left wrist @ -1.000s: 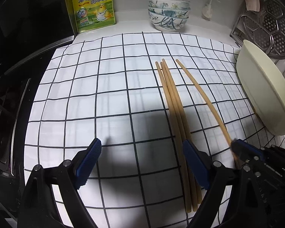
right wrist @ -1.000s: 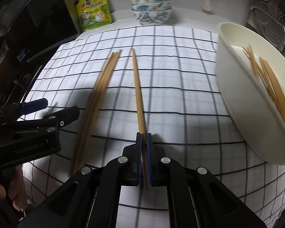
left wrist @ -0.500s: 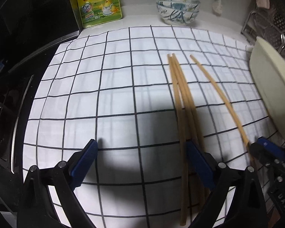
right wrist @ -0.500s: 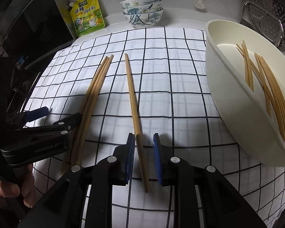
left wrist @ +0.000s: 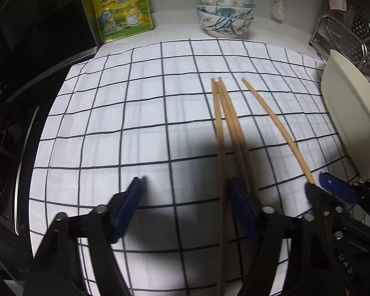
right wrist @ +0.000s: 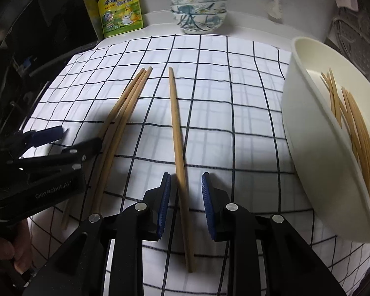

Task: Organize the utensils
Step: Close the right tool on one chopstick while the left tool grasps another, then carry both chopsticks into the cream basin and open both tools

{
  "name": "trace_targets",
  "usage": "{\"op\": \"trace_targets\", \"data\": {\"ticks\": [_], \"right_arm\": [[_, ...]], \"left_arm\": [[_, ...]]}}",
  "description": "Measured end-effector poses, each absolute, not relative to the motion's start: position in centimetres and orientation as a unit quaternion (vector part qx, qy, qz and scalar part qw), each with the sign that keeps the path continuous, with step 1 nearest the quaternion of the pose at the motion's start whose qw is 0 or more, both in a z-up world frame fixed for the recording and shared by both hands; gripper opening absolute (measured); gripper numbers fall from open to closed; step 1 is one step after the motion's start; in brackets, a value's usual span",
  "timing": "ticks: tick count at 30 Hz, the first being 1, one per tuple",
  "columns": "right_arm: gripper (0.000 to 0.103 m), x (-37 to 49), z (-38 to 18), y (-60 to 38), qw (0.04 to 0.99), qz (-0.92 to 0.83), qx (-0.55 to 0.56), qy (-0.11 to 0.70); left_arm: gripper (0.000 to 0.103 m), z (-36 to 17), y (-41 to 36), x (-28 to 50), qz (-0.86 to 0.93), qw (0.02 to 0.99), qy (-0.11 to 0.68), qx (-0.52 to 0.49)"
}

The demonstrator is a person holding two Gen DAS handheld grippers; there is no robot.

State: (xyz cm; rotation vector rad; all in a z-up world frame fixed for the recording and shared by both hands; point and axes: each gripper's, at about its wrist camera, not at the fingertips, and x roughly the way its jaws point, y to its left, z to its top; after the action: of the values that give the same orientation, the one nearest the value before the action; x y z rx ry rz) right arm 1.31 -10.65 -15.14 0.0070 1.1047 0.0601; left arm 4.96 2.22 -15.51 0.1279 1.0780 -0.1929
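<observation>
Three wooden chopsticks [left wrist: 230, 125] lie bunched on the checked cloth [left wrist: 135, 113]; they also show in the right wrist view [right wrist: 120, 120]. A single chopstick [right wrist: 177, 143] lies apart to their right, also seen in the left wrist view [left wrist: 276, 125]. My right gripper [right wrist: 185, 197] is open, its jaws on either side of the single chopstick without touching it. My left gripper [left wrist: 185, 194] is open, its right finger [left wrist: 239, 199] resting over the bunch. A cream bowl [right wrist: 305, 148] at right holds several chopsticks [right wrist: 357, 133].
A yellow seasoning pouch [left wrist: 122, 9] and stacked patterned bowls [left wrist: 225, 12] stand at the back. A metal steamer rack [left wrist: 357, 32] is at the far right. A dark stove [left wrist: 9, 98] borders the cloth on the left.
My right gripper was shut on the single chopstick, then opened and let it go onto the cloth. My left gripper moved forward over the bunch.
</observation>
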Motion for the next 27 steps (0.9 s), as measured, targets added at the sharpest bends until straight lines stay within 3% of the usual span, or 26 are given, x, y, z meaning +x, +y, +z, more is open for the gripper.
{"op": "trace_targets", "data": {"ticks": [2,4,5,6,16,27], "right_arm": [[0.023,1.5,-15.2,-10.4,0.851,0.029,-0.005,0.525],[0.008,1.7,-15.2,-10.3,0.850,0.030,-0.008,0.526],[0.007,1.8,-15.2,-10.4,0.849,0.031,-0.005,0.527],[0.007,1.9,-15.2,-10.5,0.848,0.033,0.004,0.529],[0.007,0.6,-12.4,-11.1,0.853,0.045,0.071,0.515],[0.007,-1.6,-4.8,-15.6,0.886,0.046,0.094,0.452]], "left_arm": [[0.046,-15.3,1.7,4.9,-0.103,0.851,0.511,0.064],[0.030,-15.1,1.3,4.9,-0.113,0.848,0.514,0.067],[0.015,-15.1,1.2,4.9,-0.116,0.846,0.516,0.068],[0.007,-15.1,1.2,5.0,-0.119,0.844,0.519,0.067],[0.007,-13.0,3.4,4.3,-0.120,0.840,0.527,0.041],[0.007,-4.8,-0.9,3.5,-0.157,0.874,0.459,0.039]]}}
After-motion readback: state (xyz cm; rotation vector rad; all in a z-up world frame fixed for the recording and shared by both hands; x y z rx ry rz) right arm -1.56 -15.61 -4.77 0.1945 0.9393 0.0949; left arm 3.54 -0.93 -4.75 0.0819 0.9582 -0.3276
